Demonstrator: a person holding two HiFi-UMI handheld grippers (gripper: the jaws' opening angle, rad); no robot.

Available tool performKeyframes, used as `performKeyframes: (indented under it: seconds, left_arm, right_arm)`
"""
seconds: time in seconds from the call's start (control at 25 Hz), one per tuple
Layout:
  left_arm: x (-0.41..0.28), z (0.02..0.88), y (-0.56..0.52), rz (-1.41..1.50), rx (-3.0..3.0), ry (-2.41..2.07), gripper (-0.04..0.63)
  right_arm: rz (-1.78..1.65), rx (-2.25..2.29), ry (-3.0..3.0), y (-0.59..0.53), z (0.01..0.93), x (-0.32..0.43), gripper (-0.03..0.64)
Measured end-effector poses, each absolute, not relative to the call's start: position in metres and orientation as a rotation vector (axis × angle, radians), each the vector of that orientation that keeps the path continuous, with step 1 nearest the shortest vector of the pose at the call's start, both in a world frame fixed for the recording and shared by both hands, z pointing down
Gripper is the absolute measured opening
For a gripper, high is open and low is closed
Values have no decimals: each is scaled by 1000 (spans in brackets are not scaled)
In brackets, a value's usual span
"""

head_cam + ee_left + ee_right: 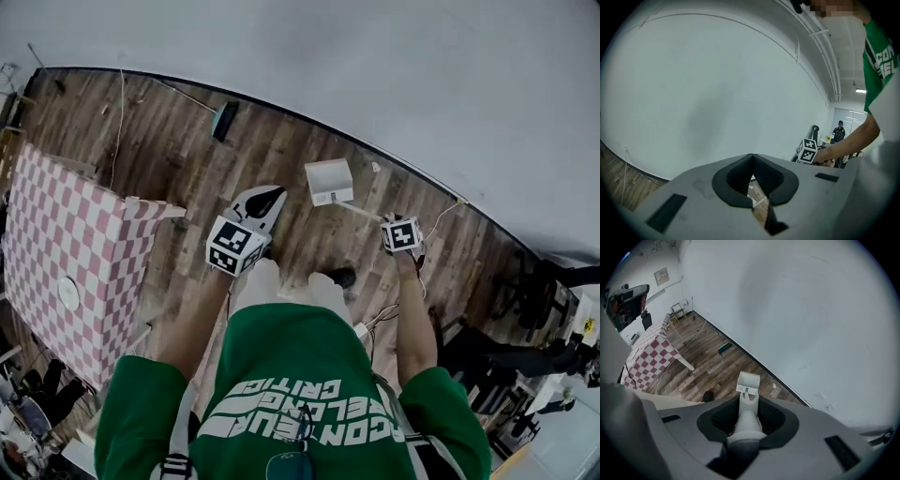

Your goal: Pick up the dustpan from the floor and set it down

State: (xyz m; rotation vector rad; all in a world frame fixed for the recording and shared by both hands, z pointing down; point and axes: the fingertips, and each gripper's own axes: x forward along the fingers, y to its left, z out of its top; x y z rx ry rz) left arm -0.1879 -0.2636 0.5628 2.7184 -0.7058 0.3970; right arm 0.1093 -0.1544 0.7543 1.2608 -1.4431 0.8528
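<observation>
My right gripper point(747, 404) is clamped on the handle of the white dustpan point(748, 382), which seems to hang just over the wooden floor point(281, 141) near the wall. My left gripper point(751, 158) has its tongs together and holds nothing. I judge this is the set-down step: next I must lower the pan flat, then release it

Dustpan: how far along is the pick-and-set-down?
Done: the grab. The right gripper is shut on the dustpan by its handle. In hand: it is held pan end down over the floor near the wall; I can't tell if the pan touches. Left: set it down and release. The left gripper is shut and empty.
</observation>
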Motion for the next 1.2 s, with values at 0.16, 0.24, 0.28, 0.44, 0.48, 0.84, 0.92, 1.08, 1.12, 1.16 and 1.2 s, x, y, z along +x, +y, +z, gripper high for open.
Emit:
performKeyframes:
  seconds: [0.16,0.24,0.28,0.44,0.48,0.84,0.92,1.08,1.12,1.16,1.2]
  left_arm:
    - [-219,574,-270,390,2684,-753,-3]
    - [-232,579,-272,386,2667,-777,-3]
    - [-238,580,-274,385,2662,-787,-3]
    - [-257,588,-279,393,2640,-820,-3]
    - [-262,591,-280,399,2635,-828,-3]
    - [-296,600,-292,414,2609,-869,-3]
    - [-303,600,-293,414,2606,-880,-3]
    - [-313,602,-295,428,2607,-896,-3]
    - [-315,602,-296,431,2605,-899,-3]
    - [-316,603,-296,433,2603,-901,-3]
    - [-317,604,-297,434,2600,-903,-3]
  right_arm:
    - [856,1203,-1441,-175,776,82,118]
    - [855,1180,-1444,-186,785,70,118]
    - [856,1172,-1445,-191,790,65,118]
    - [870,1139,-1448,-208,810,49,118]
    - [874,1130,-1447,-212,815,45,118]
    - [879,1055,-1402,-243,851,11,118]
    - [881,1045,-1393,-248,857,5,118]
    - [865,1035,-1381,-259,864,-1,118]
    - [862,1034,-1379,-263,864,-1,118]
    - [860,1033,-1376,-266,864,-1,118]
    - [856,1030,-1372,-268,864,0,118]
